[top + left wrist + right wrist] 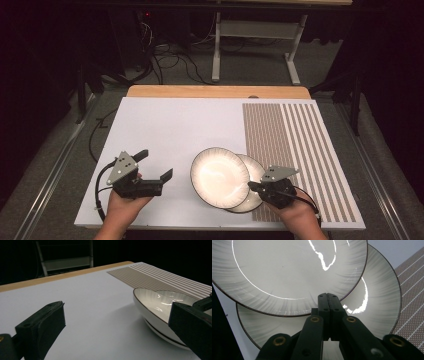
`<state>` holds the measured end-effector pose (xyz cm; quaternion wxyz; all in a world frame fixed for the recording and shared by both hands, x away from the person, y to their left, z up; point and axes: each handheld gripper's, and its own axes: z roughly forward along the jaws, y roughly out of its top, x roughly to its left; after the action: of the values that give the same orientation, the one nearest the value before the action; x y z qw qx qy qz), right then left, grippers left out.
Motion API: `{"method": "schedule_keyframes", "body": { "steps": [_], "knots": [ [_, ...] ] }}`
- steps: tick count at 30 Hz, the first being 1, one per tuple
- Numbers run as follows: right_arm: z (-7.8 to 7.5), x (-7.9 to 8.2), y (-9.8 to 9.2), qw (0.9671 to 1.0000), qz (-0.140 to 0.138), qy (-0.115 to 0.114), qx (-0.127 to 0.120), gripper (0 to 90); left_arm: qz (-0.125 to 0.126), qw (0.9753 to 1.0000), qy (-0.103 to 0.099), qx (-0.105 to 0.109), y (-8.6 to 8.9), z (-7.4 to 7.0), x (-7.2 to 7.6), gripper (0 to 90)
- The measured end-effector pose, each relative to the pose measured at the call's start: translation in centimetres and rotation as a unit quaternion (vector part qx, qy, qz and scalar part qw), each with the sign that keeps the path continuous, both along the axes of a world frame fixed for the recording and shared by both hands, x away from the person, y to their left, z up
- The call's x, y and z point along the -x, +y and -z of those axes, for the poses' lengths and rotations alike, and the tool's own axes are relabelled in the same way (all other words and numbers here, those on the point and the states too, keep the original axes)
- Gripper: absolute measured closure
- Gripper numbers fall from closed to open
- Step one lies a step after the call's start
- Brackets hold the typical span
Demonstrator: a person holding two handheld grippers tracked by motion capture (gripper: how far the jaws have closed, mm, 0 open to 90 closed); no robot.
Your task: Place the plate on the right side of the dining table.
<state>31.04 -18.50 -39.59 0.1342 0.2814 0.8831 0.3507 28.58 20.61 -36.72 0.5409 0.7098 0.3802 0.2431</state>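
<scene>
I see two plates near the front edge of the table (165,120), and I use the upper plate (219,176) as my landmark. It lies tilted, with its right part resting on the lower plate (256,172), which sticks out from under it to the right, beside the striped part of the mat (295,145). My right tool (256,187) is at the right front rim of the upper plate; in the right gripper view its two jaws are pressed together, and the tips meet just at that rim. I cannot tell if the rim is pinched between them or if they only touch it. I think the tool is there to lift or slide the upper plate off the lower one, because the overlap leaves the edge raised and easy to reach. My left tool (154,165) waits to the left of the upper plate, well apart from it, with jaws wide open and nothing between them, probably ready to take the other side.
</scene>
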Motion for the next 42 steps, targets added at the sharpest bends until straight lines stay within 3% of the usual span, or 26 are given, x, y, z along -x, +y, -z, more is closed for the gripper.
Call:
{"method": "schedule_keyframes", "body": {
  "steps": [10, 14, 19, 22, 25, 26, 31, 34, 36, 37, 38, 39, 40, 42],
  "knots": [
    [0.0, 0.0, 0.0, 1.0000, 0.001, 0.000, -0.002, 90.0, 0.035, 0.9992, 0.018, 0.007, -4.6, -1.3, -1.9, 1.6],
    [0.0, 0.0, 0.0, 1.0000, 0.002, 0.001, -0.006, 90.0, 0.045, 0.9986, 0.028, 0.008, -6.3, -0.5, -1.9, 1.7],
    [0.0, 0.0, 0.0, 1.0000, 0.002, 0.001, -0.005, 90.0, 0.058, 0.9964, 0.062, 0.006, -6.8, 0.4, -1.7, 1.7],
    [0.0, 0.0, 0.0, 1.0000, 0.001, 0.000, -0.005, 90.0, 0.069, 0.9929, 0.096, 0.013, -7.0, 1.3, -1.9, 1.7],
    [0.0, 0.0, 0.0, 1.0000, 0.003, -0.001, -0.004, 90.0, 0.073, 0.9910, 0.111, 0.016, -7.1, 1.7, -1.9, 1.7],
    [0.0, 0.0, 0.0, 1.0000, 0.003, -0.001, -0.004, 90.0, 0.076, 0.9886, 0.127, 0.026, -7.2, 2.0, -1.9, 1.7],
    [0.0, 0.1, 0.0, 1.0000, 0.004, 0.000, -0.005, 90.0, 0.074, 0.9869, 0.142, 0.020, -7.5, 2.3, -1.9, 2.5],
    [0.0, 0.1, 0.0, 1.0000, 0.002, -0.002, -0.003, 90.0, 0.086, 0.9830, 0.161, 0.020, -8.0, 2.8, -1.9, 5.4],
    [0.0, 0.1, 0.0, 1.0000, 0.002, -0.002, -0.002, 90.0, 0.088, 0.9823, 0.164, 0.021, -8.1, 2.9, -2.0, 8.5],
    [0.0, 0.1, 0.0, 1.0000, 0.002, -0.002, -0.002, 90.0, 0.091, 0.9808, 0.171, 0.022, -8.1, 3.0, -2.0, 11.0],
    [0.0, 0.1, 0.1, 1.0000, 0.002, -0.003, -0.002, 90.0, 0.095, 0.9770, 0.188, 0.030, -8.2, 3.2, -2.1, 13.7],
    [0.0, 0.1, 0.1, 1.0000, 0.002, -0.003, -0.002, 90.0, 0.095, 0.9770, 0.188, 0.030, -8.2, 3.2, -2.1, 15.7],
    [0.0, 0.1, 0.1, 1.0000, 0.002, -0.003, 0.000, 90.0, 0.094, 0.9748, 0.200, 0.034, -8.2, 3.4, -2.2, 16.4],
    [0.0, 0.1, 0.1, 1.0000, 0.001, -0.004, -0.001, 90.0, 0.094, 0.9737, 0.204, 0.037, -8.2, 3.5, -2.3, 18.3]
  ]
}}
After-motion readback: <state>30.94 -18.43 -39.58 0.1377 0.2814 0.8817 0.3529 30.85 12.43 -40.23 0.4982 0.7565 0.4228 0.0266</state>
